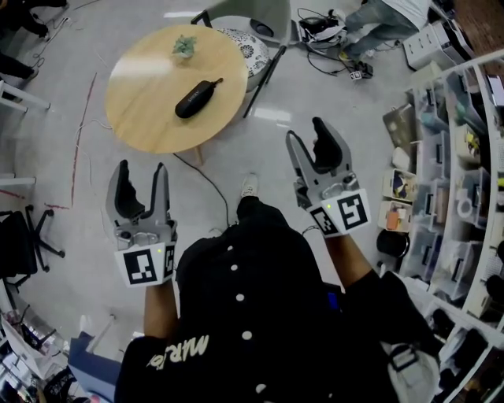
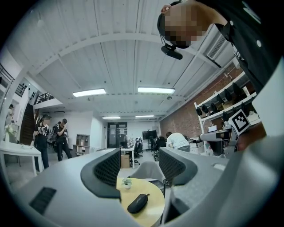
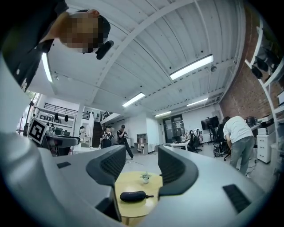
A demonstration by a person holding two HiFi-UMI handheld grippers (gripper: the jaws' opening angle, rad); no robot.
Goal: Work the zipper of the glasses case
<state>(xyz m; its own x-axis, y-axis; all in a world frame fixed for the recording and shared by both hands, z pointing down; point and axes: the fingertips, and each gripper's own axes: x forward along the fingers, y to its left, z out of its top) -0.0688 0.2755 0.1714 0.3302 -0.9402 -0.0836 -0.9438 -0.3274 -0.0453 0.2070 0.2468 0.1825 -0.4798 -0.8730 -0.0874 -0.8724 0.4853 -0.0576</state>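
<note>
A glossy pale-grey concrete floor (image 1: 71, 94) is seen, with a round table topped in smooth light wood (image 1: 150, 110) stood on it. Left of the table and well short of it, the left gripper (image 1: 142, 177) is held in the air, its grey ribbed jaws spread with nothing between them. The black, oblong, matte glasses case (image 1: 195, 99) is laid flat near the table's middle, and a small green potted plant (image 1: 184, 46) is stood at its far edge. A grey moulded chair (image 1: 244, 14) is set behind the table. To the table's right the right gripper (image 1: 309, 138) is held, its jaws parted and empty. White open shelving (image 1: 441, 197) is ranged furthest right of the table.
</note>
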